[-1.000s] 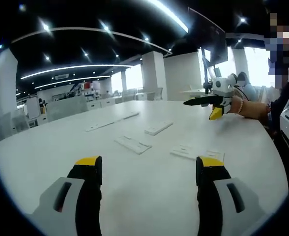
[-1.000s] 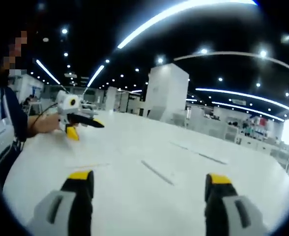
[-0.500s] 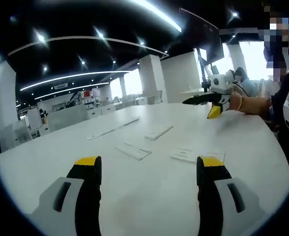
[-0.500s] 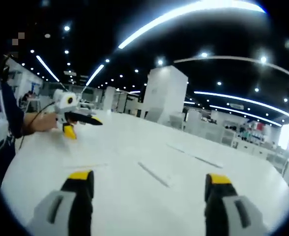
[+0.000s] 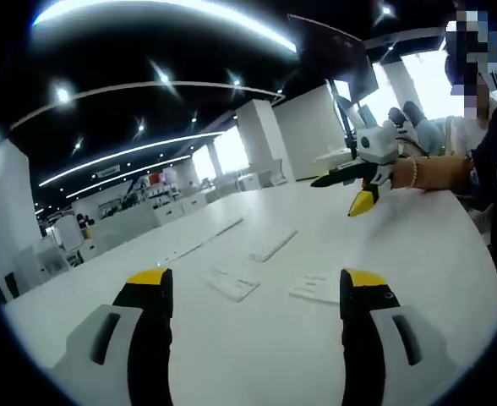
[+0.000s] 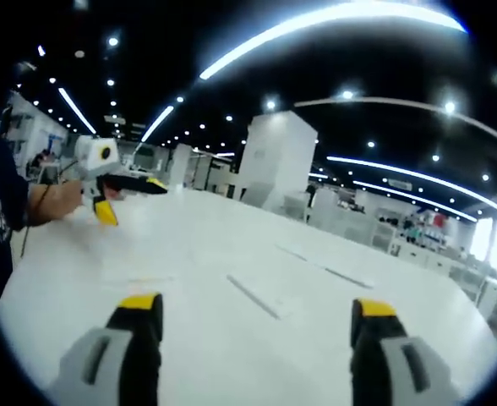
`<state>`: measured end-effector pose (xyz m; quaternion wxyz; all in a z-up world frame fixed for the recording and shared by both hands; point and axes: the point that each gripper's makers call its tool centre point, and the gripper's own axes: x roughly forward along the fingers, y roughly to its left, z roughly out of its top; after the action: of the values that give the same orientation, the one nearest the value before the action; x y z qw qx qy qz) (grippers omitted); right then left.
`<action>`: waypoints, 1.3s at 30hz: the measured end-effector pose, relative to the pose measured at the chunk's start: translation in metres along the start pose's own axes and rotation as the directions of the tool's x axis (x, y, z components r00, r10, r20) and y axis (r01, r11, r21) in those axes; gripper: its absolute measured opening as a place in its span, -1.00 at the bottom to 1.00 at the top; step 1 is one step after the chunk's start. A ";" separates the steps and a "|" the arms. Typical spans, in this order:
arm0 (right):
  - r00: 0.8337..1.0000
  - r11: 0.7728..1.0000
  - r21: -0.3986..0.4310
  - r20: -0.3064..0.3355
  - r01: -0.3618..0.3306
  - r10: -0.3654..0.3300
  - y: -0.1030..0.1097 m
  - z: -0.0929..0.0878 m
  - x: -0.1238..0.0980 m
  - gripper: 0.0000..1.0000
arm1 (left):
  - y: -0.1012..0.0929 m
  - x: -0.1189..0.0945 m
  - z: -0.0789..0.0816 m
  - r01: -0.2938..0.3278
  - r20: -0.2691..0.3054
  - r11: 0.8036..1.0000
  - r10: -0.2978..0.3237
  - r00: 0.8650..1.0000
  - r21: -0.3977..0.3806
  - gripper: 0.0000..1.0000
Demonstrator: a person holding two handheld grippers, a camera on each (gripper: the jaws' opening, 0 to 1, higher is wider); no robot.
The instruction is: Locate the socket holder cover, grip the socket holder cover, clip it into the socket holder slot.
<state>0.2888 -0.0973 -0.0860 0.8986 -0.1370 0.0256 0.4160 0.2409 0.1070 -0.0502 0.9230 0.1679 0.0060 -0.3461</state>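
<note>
While several flat white plastic socket-holder pieces lie untouched on the large white tabletop [image 5: 232, 338], nothing of the task beyond locating appears done: the left claw [image 5: 255, 292] hangs spread and empty above the surface, with a ribbed white plate [image 5: 229, 285] at 12 o'clock between its jaws, a flat white panel [image 5: 319, 289] just to 1 o'clock, and a narrow white strip [image 5: 273, 244] beyond. Which of these is the cover and which the slotted holder cannot be told. The right claw [image 6: 253, 313], likewise spread and empty, hovers over a thin white strip [image 6: 253, 296]; gripping and clipping remain outstanding.
</note>
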 end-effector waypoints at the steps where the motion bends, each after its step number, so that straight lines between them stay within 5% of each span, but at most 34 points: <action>1: 1.000 1.000 0.002 -0.001 0.000 0.000 0.000 0.000 0.000 0.84 | -0.001 0.001 0.002 0.000 -0.001 1.000 0.000 1.000 0.001 0.60; 7: 1.000 1.000 0.001 -0.015 0.018 -0.018 -0.005 -0.004 -0.001 0.83 | -0.005 0.006 0.018 0.002 -0.015 1.000 -0.002 1.000 0.019 0.58; 11: 0.999 0.999 -0.005 -0.013 0.035 -0.035 -0.008 -0.004 -0.004 0.82 | -0.028 0.016 0.030 0.056 -0.126 0.998 -0.057 0.990 -0.015 0.50; 15: 0.998 0.999 -0.003 -0.020 0.053 -0.053 -0.011 -0.006 -0.009 0.82 | -0.042 0.022 0.033 0.074 -0.242 0.997 -0.076 0.967 -0.016 0.38; 17: 0.997 0.997 -0.022 -0.039 0.072 -0.072 -0.015 -0.010 -0.011 0.80 | -0.046 0.025 0.031 0.080 -0.329 0.997 -0.068 0.942 0.023 0.35; 20: 0.995 0.996 -0.028 -0.049 0.086 -0.087 -0.019 -0.013 -0.013 0.79 | -0.048 0.032 0.034 0.081 -0.371 0.996 -0.066 0.926 0.024 0.27; 22: 0.994 0.995 -0.020 -0.048 0.094 -0.094 -0.021 -0.013 -0.014 0.79 | -0.052 0.033 0.027 0.091 -0.440 0.996 -0.091 0.893 -0.020 0.27; 24: 0.994 0.995 -0.016 -0.044 0.103 -0.103 -0.024 -0.012 -0.014 0.78 | -0.049 0.031 0.014 0.055 -0.541 0.997 -0.076 0.838 -0.055 0.22; 26: 0.993 0.994 -0.018 -0.044 0.106 -0.107 -0.024 -0.012 -0.014 0.78 | -0.049 0.033 0.008 0.058 -0.578 0.997 -0.081 0.812 -0.057 0.22; 27: 0.993 0.994 -0.020 -0.048 0.107 -0.108 -0.023 -0.013 -0.013 0.78 | -0.051 0.032 -0.002 0.043 -0.640 0.996 -0.084 0.764 -0.079 0.22; 29: 0.993 0.994 -0.025 -0.054 0.108 -0.109 -0.022 -0.015 -0.012 0.77 | -0.056 0.034 -0.008 0.052 -0.677 0.993 -0.109 0.728 -0.105 0.23; 31: 0.992 0.994 -0.029 -0.059 0.107 -0.108 -0.021 -0.016 -0.011 0.77 | -0.058 0.035 -0.010 0.053 -0.694 0.992 -0.116 0.711 -0.112 0.19; 33: 0.992 0.994 -0.045 -0.072 0.102 -0.105 -0.019 -0.017 -0.010 0.77 | -0.071 0.038 -0.023 0.054 -0.753 0.985 -0.160 0.638 -0.163 0.18; 36: 0.992 0.993 -0.053 -0.075 0.102 -0.106 -0.019 -0.018 -0.009 0.77 | -0.075 0.044 -0.030 0.030 -0.784 0.979 -0.179 0.594 -0.200 0.12; 39: 0.991 0.993 -0.051 -0.077 0.108 -0.112 -0.020 -0.019 -0.009 0.77 | -0.076 0.044 -0.043 0.010 -0.834 0.977 -0.187 0.519 -0.213 0.07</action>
<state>0.2996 -0.1215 -0.0979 0.9151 -0.1756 0.0441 0.3604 0.2300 0.0386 -0.1197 0.7928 0.2299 0.4956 -0.2702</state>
